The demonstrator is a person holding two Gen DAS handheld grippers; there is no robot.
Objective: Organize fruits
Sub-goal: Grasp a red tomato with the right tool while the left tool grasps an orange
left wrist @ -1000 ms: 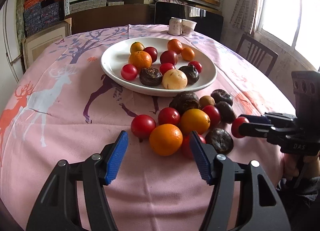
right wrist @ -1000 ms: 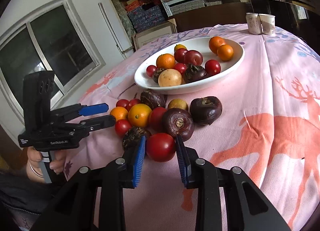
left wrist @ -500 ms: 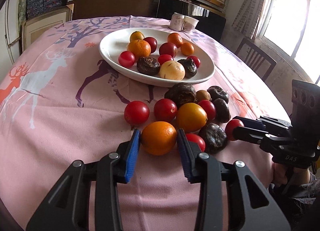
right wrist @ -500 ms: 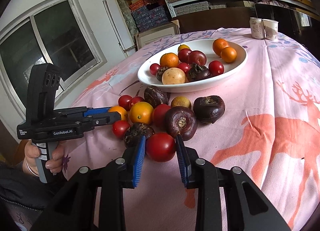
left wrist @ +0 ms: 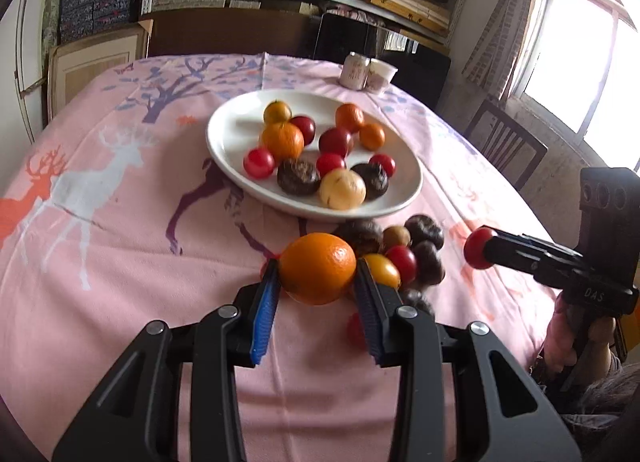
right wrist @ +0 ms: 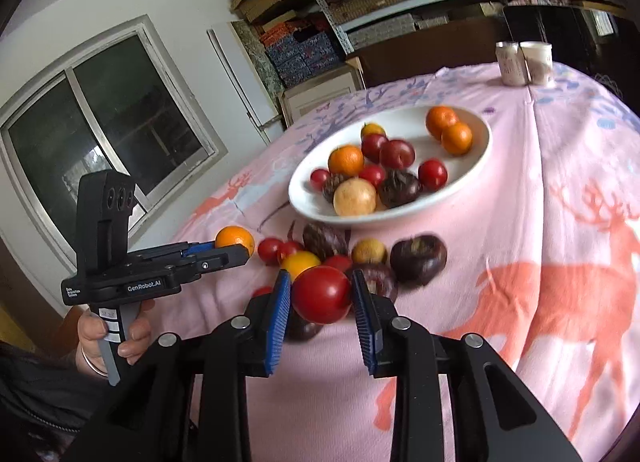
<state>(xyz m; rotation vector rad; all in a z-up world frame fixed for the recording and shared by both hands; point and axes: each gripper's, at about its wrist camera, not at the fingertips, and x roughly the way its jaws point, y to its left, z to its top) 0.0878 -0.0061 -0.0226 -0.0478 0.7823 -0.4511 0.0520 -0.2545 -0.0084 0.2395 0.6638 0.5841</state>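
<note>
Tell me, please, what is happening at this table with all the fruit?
A person is sorting fruit with a handheld gripper in each hand. The left gripper, whose jaws have just been closing, now clamps an orange; the right gripper clamps a red fruit. Both fruits appear lifted clear of the loose pile on the pink tablecloth. The white plate behind already holds about a dozen fruits.

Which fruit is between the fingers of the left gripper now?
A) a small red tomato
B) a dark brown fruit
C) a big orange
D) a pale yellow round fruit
C: in the left wrist view the left gripper is closed on the big orange, its blue pads pressing both sides; the right gripper holds the red fruit.
</note>
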